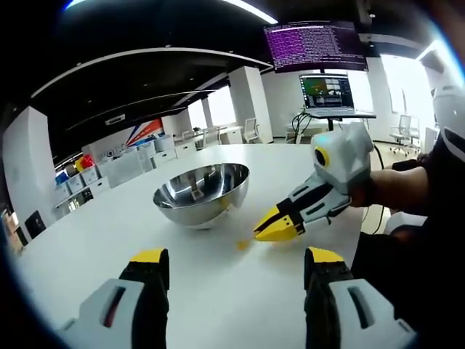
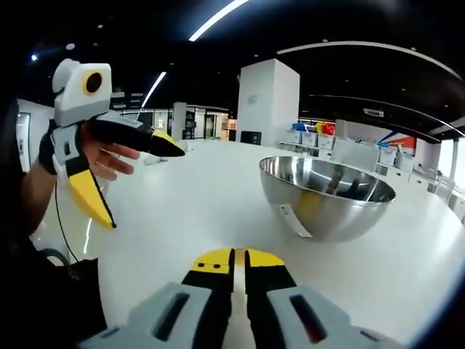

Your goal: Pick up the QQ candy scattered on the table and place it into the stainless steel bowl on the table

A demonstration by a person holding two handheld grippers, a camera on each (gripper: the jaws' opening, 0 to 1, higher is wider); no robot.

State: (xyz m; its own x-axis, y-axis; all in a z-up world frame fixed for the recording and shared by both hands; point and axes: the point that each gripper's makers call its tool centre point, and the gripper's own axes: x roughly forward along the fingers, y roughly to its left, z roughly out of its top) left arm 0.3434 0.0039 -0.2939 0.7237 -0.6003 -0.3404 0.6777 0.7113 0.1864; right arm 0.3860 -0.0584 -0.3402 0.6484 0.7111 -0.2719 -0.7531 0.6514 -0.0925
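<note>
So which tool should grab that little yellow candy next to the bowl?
The right tool, probably. Its shut yellow tips rest on the table right beside the candy, near the bowl. The left tool is open but farther back.

The white table [image 1: 218,291] lies bare and open between the left gripper [image 1: 231,270] and the stainless steel bowl [image 1: 202,193]; the bowl stands as the one bulky obstacle, its mouth open from above; the right gripper [image 1: 280,227], jaws together, sits low just beside the bowl, crossing the path from the right; a small yellow candy [image 1: 242,245] lies near its tip; shelves and monitors stand well apart.
</note>
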